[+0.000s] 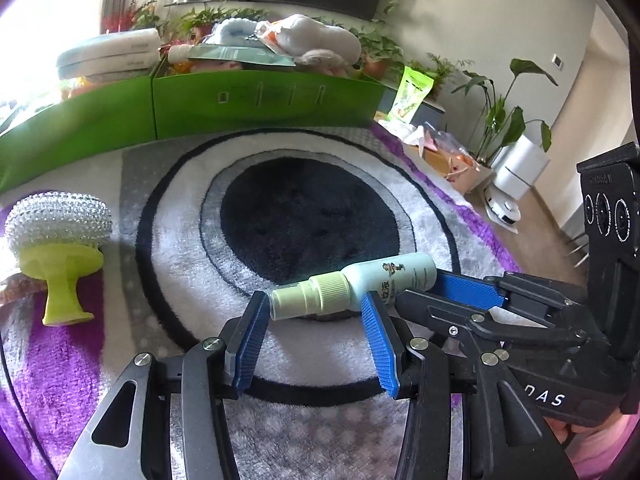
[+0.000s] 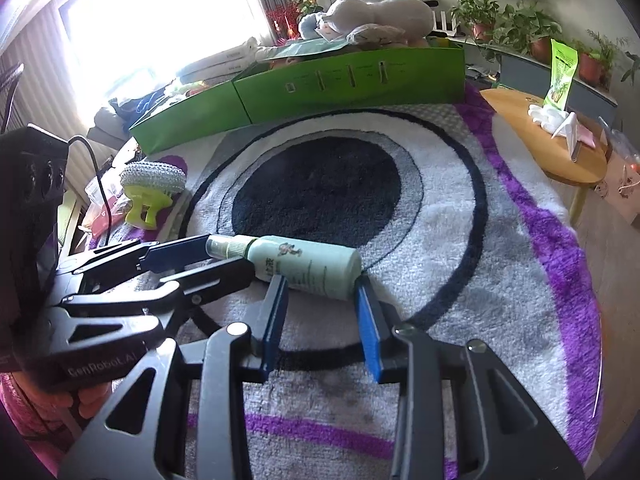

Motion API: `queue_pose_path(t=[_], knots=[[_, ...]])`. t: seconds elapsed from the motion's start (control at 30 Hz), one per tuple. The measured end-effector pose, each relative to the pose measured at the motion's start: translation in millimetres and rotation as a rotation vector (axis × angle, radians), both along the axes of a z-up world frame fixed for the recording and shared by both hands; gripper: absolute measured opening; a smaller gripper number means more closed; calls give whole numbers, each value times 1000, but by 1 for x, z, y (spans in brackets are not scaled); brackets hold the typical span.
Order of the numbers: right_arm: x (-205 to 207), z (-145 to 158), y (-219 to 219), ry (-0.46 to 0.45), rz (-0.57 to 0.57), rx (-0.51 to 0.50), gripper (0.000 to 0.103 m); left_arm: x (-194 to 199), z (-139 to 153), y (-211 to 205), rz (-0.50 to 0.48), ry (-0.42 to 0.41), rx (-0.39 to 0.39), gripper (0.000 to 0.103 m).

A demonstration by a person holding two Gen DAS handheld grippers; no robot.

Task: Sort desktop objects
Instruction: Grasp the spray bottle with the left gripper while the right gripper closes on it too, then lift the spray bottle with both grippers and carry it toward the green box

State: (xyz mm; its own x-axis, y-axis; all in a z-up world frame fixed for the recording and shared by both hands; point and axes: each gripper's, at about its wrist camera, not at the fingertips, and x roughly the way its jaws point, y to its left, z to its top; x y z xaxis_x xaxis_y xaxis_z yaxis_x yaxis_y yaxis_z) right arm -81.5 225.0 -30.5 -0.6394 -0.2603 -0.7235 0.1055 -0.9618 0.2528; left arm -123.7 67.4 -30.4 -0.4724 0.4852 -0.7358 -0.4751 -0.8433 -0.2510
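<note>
Through my left wrist camera, my left gripper is spreading its blue fingers around the capped end of the spray bottle. The bottle is lying on its side on the round rug, at the near edge of the rug's dark centre. My left pad is touching the tip of the clear cap, while the right pad is sitting against the bottle's shoulder; whether I am truly squeezing it I cannot tell. My right gripper is reaching in from the right, with one blue finger lying along the bottle's far end. A scrub brush with a lime handle is standing well apart at the left, and green boxes are lining the rug's far edge.

Through my right wrist camera, my right gripper is bracketing the bottle's base end, its fingers moderately apart, with the pads at or just beside the body. My left gripper is coming in from the left at the cap. The brush is sitting beyond it, near the boxes. A wooden side table is standing off the rug to the right.
</note>
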Motion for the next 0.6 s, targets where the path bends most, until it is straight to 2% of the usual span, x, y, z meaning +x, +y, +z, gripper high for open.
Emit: queue_pose_path(t=[0.2,0.6], knots=[[0,10,-7,16,25,-9,34,3,12,-4,23,54,-27,48],[-9,37,-35,69,98,4,34,3,40,-35,94,128,-20,48]])
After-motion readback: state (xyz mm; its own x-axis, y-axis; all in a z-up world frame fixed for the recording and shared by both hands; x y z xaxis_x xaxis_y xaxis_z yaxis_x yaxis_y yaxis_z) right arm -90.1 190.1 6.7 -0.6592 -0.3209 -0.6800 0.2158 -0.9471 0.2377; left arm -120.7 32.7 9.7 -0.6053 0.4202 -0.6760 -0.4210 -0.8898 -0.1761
